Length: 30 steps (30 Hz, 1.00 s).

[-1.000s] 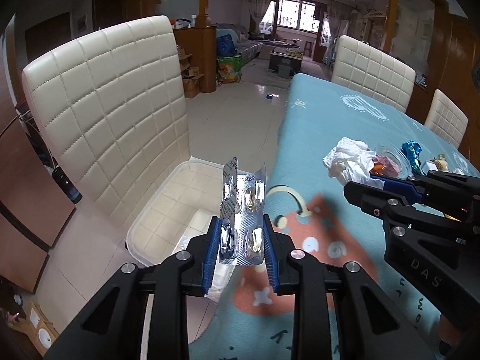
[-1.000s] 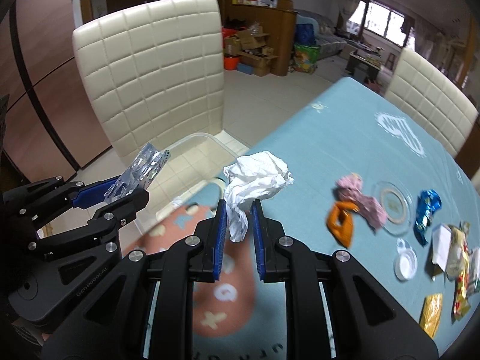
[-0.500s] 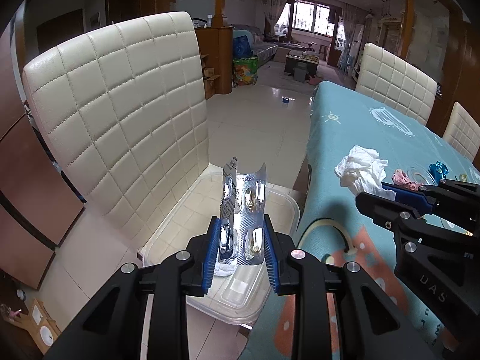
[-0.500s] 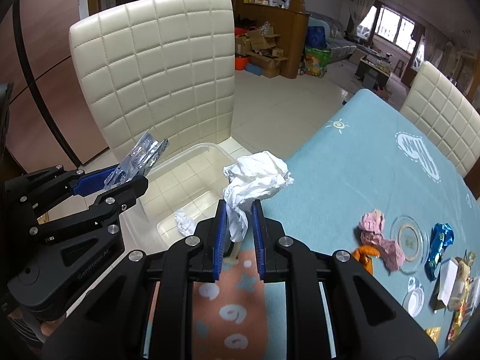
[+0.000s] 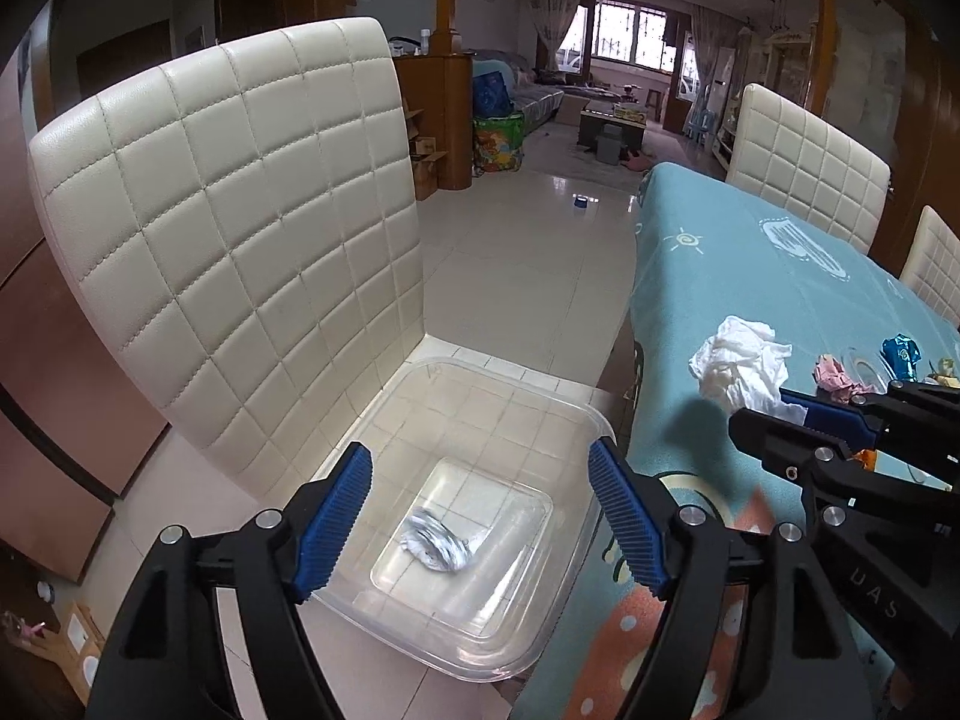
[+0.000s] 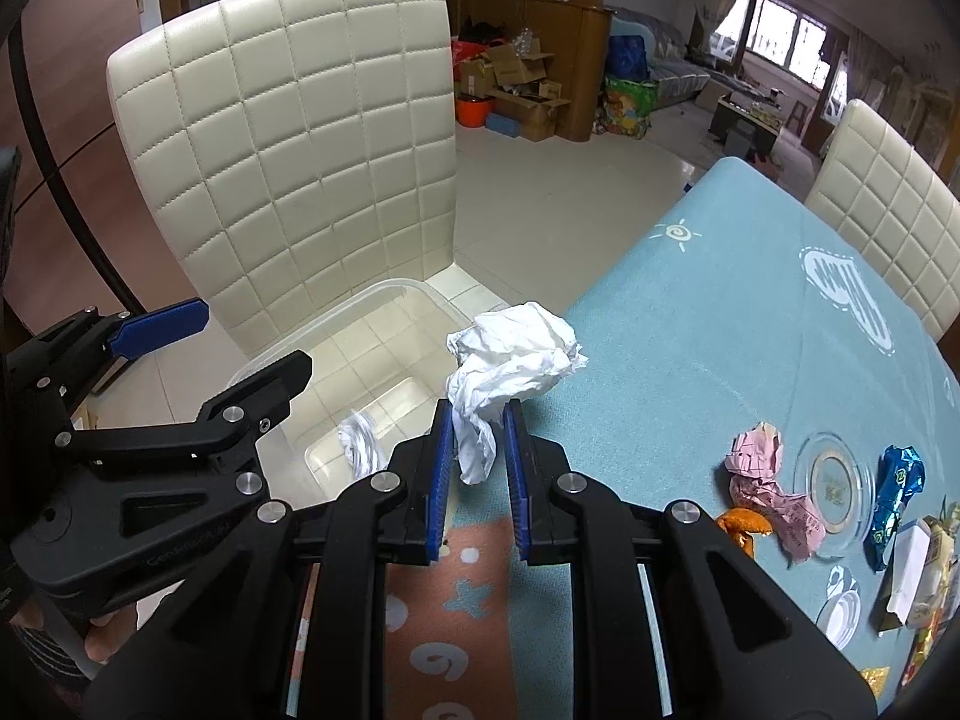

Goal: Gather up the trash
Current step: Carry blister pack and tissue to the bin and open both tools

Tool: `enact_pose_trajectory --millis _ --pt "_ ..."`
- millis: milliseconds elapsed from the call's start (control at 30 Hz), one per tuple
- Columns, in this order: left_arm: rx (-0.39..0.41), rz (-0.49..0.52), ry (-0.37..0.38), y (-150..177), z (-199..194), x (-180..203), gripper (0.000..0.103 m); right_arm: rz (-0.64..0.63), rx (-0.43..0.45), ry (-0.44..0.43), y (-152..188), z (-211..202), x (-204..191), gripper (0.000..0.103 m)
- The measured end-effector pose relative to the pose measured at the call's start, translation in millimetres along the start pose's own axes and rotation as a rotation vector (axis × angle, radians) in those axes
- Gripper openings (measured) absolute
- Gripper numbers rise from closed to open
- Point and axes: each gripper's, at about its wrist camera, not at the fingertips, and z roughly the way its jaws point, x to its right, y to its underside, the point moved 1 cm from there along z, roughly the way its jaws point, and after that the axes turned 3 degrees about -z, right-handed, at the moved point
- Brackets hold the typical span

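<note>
Left wrist view: left gripper jaws opening, nothing between; blister pack seen in clear bin. Right gripper pinched on tissue.

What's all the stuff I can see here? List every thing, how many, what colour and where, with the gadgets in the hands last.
clear plastic bin: one, see-through, on the seat of the nearest chair
blister pack: one, silver, blurred, inside the bin
white tissue: one, crumpled, in the right gripper
padded chairs: three visible, cream, around the table
tablecloth: one, light blue with an orange patch, covering the table
pink paper: one, crumpled, on the tablecloth
orange scrap: one, beside the pink paper
glass coaster: one, clear, right of the pink paper
blue foil wrapper: one, right of the coaster
other wrappers: several, white and yellowish, table's right edge
left gripper: black with blue pads, over the bin, jaws opening, nothing between them
right gripper: black with blue pads, shut on the tissue
</note>
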Motion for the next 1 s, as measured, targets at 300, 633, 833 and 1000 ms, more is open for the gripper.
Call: enact_pose_trajectory --millis 300,633,833,1000 --pt "-0.017 -0.024 -0.019 7.6 -3.4 -12.7 0.073 -0.017 -0.005 -0.022 -0.5 2.9 -9.5 0.018" --pt "-0.007 -0.066 -0.049 12.9 -13.1 -33.8 0.073 -0.050 -0.001 -0.040 -4.1 4.2 -25.7 0.018" --pt "-0.006 -0.070 -0.067 17.0 -16.2 -41.0 0.073 -0.053 0.003 -0.025 -5.7 5.8 -28.6 0.020" --pt "0.001 -0.090 -0.079 17.5 -18.3 -45.9 0.073 -0.048 -0.009 0.007 -3.4 8.3 -22.9 0.029"
